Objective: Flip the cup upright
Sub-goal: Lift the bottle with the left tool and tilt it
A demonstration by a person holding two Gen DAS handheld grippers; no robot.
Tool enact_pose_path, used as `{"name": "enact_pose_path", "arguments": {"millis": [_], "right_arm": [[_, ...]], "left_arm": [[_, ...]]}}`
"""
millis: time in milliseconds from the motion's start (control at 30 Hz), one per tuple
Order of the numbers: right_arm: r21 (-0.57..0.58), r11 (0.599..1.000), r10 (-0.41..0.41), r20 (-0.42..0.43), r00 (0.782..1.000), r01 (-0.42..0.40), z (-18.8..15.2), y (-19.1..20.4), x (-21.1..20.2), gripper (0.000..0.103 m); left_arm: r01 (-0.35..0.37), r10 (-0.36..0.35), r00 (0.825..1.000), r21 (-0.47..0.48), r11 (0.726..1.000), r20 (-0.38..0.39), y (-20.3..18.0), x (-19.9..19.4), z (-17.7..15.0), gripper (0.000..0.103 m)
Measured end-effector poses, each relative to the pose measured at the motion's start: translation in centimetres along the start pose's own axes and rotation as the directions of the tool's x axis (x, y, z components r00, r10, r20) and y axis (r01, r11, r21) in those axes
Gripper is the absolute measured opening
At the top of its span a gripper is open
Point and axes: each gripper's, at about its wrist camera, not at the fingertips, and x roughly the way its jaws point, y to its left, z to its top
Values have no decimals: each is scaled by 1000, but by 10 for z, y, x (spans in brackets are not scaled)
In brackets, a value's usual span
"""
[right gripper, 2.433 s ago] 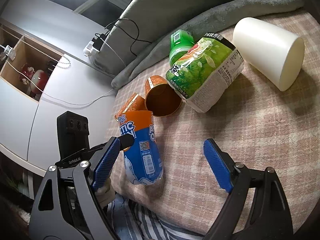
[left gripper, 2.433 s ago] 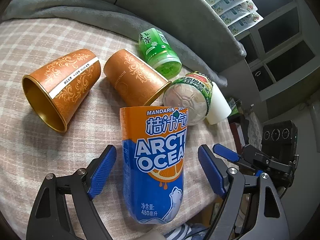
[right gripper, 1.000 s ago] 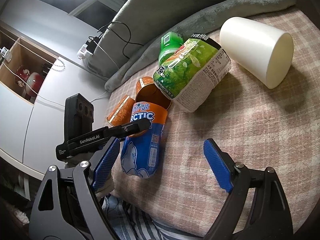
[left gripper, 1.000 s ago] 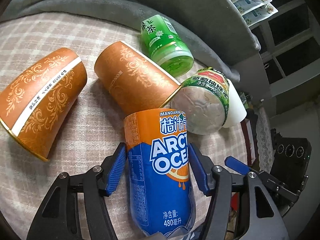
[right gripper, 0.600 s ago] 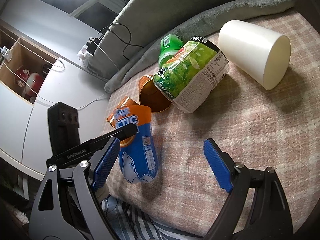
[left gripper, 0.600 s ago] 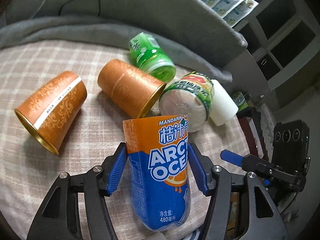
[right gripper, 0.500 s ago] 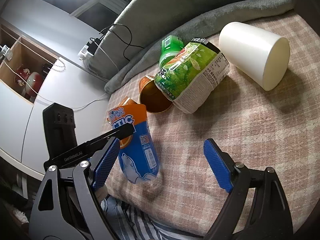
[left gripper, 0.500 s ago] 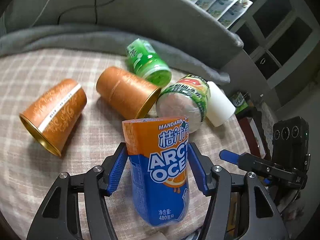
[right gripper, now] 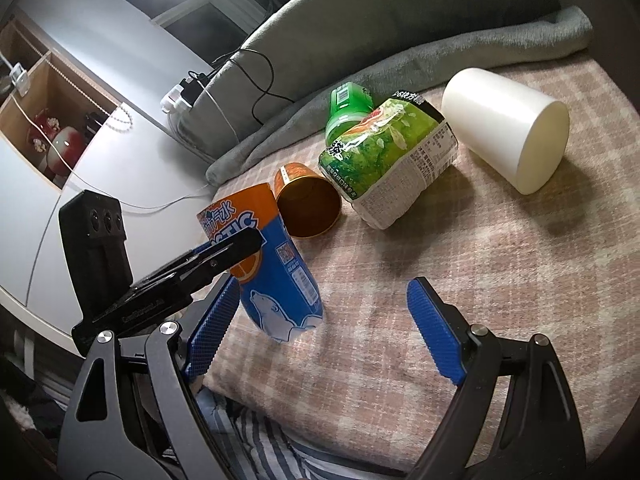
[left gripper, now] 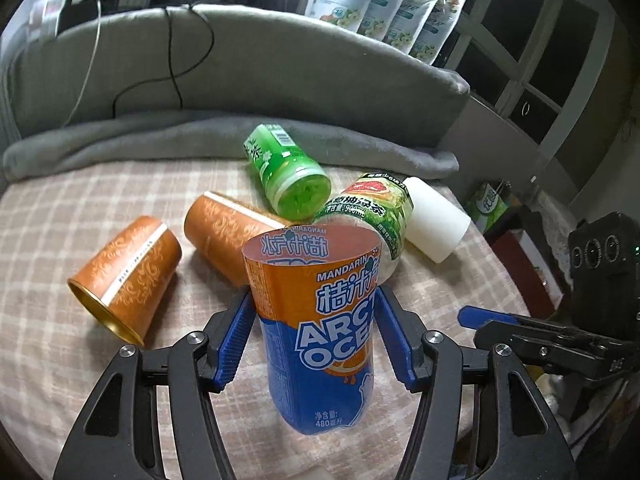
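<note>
Only the right view shows the left hand-held gripper [left gripper: 314, 334] clamping the cup [left gripper: 318, 332] above the cloth; right hand-held gripper [right gripper: 316, 332] gapes empty.

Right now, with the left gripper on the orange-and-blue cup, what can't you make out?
- Orange-and-blue cut-bottle cup: whether its base touches the plaid cloth; unclear in both views.
- Left gripper: pad contact hidden behind the cup, left view.
- Second patterned orange paper cup: hidden behind the held cup, right view.
</note>
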Motion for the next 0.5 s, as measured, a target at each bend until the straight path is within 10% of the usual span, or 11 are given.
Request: {"name": "enact_pose_path", "arguments": {"millis": [500], "right_arm": [[-116, 977, -174, 58, 983, 179, -7, 13, -11, 88]], "left_arm": [[-103, 90, 991, 121, 987, 104, -20, -2, -10, 60]]}}
